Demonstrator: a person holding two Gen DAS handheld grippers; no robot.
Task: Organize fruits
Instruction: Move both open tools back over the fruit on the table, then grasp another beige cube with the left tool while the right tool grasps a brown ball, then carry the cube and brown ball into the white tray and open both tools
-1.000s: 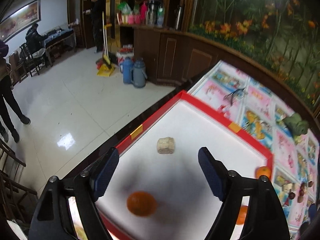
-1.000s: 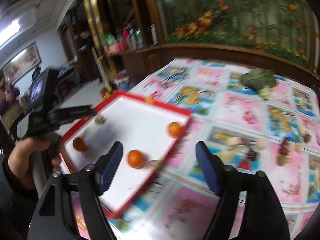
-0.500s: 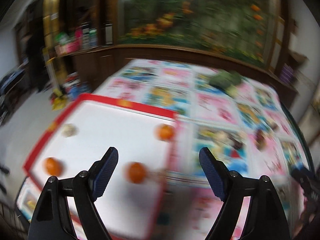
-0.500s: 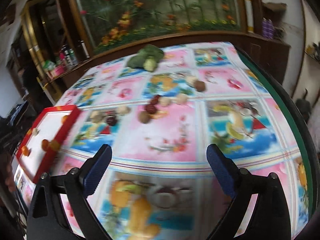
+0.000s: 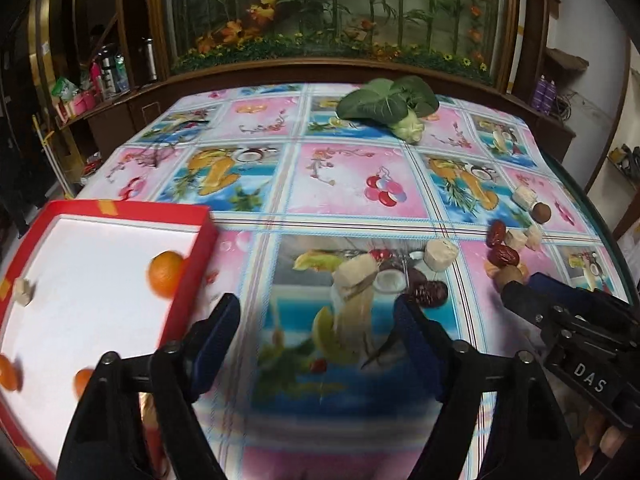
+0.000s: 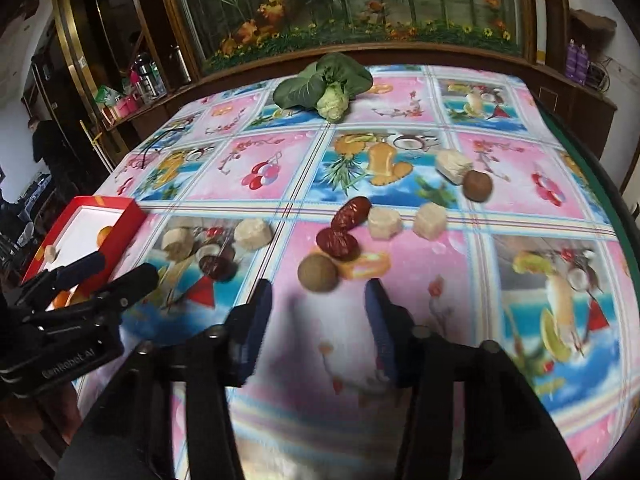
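Note:
A red-rimmed white tray (image 5: 188, 264) lies at the table's left edge and holds three oranges (image 5: 165, 273) and a pale chunk (image 5: 22, 292). Loose on the cloth lie red dates (image 6: 337, 243), brown round fruits (image 6: 318, 273), a dark date (image 6: 216, 266) and pale chunks (image 6: 253, 234). My left gripper (image 5: 318, 320) is open and empty, low over the cloth just right of the tray. My right gripper (image 6: 318, 312) is open and empty, just short of the near brown fruit. The tray also shows in the right wrist view (image 6: 120, 210).
A leafy green cabbage (image 6: 326, 84) lies at the table's far side. The table carries a pink and blue fruit-print cloth (image 5: 352, 184). A dark wooden cabinet with a plant display stands behind. The table's right edge curves close by (image 6: 600, 184).
Both grippers have swung from the tray toward the table's middle. My left now looks across the cloth beside the tray. My right has come down close to the dates and brown fruits.

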